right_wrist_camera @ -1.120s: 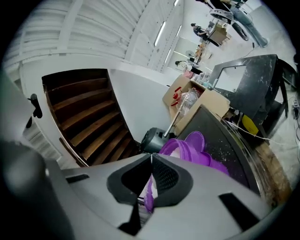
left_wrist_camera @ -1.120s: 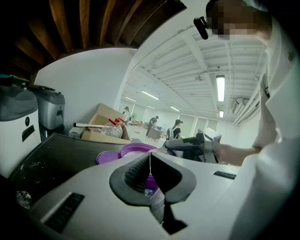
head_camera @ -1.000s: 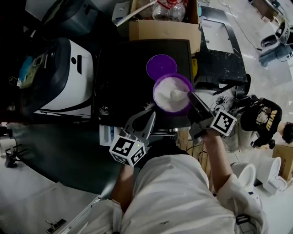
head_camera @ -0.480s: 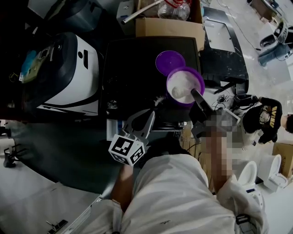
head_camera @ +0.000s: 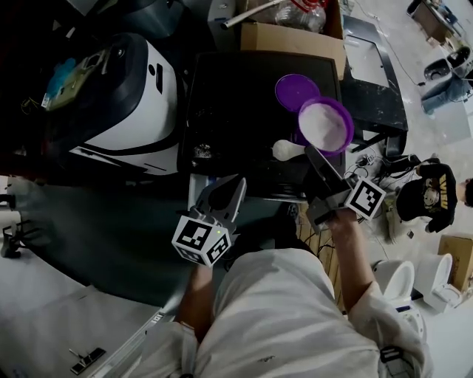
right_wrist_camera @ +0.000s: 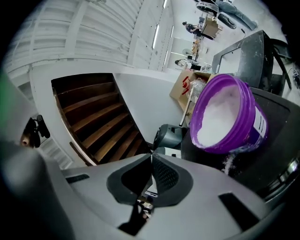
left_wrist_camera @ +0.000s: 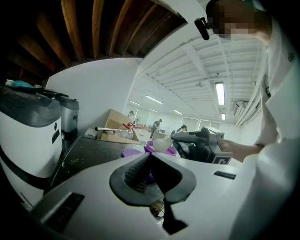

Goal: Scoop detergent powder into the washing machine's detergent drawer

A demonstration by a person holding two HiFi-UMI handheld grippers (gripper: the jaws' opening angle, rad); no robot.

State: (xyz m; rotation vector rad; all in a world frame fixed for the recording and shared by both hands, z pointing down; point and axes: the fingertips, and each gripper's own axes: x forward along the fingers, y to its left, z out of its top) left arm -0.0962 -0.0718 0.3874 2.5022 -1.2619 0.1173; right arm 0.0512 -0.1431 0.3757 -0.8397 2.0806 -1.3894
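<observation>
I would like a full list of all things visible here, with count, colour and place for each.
flat black machine top: 1, black, centre.
round purple plastic tub of white powder: 1, purple, right side of top.
flat round purple lid: 1, purple, on top, behind tub.
white plastic scoop: 1, white, left of tub, in right gripper.
brown cardboard box: 1, brown, behind top.
clear plastic bottle: 1, clear, in box.
white-and-black appliance: 1, left of top.
left gripper: 1, grey, fingers shut, empty, near edge.
right gripper: 1, grey, fingers shut on scoop.
</observation>
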